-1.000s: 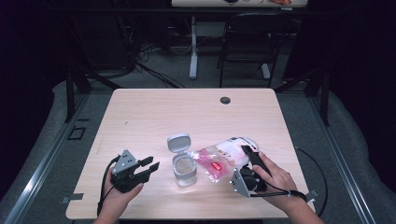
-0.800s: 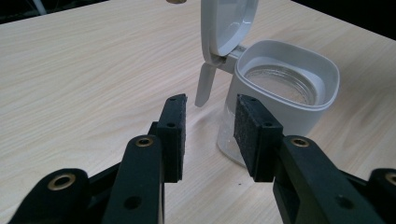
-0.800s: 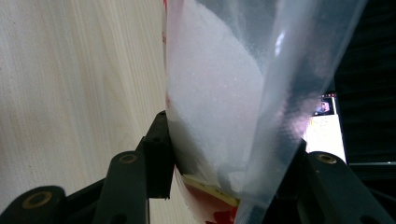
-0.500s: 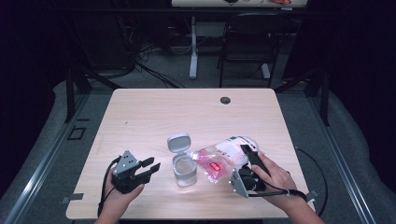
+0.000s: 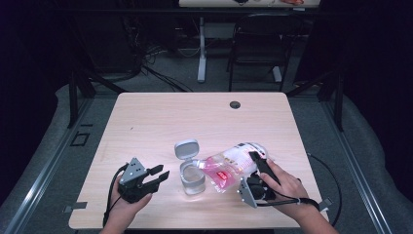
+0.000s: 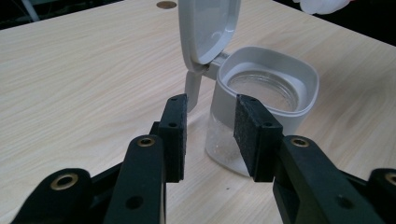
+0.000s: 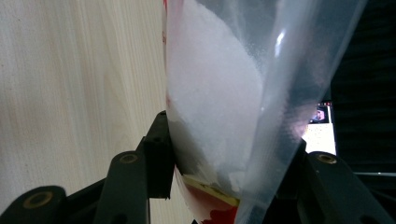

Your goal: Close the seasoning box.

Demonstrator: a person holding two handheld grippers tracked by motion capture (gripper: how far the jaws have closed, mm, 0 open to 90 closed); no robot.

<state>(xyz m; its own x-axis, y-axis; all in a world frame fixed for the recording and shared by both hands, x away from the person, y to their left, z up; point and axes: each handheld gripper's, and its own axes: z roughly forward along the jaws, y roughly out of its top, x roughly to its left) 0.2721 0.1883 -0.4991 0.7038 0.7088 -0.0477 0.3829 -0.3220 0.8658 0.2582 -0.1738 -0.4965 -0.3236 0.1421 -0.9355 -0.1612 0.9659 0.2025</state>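
We see a clear plastic bag [image 5: 233, 165] with pink-and-red print, filled with white granules, tipped on its side above the table, its mouth pointing toward nine o'clock at the jar. The small glass jar [image 5: 193, 179] stands upright near the table's front edge, with a grey collar and its hinged grey lid [image 5: 187, 147] flipped open toward twelve o'clock.

A dim lab or recording studio: behind the pale wooden bench [image 5: 160, 122], cables [image 5: 156, 68] sprawl across grey carpet beside a black chair [image 5: 258, 53].
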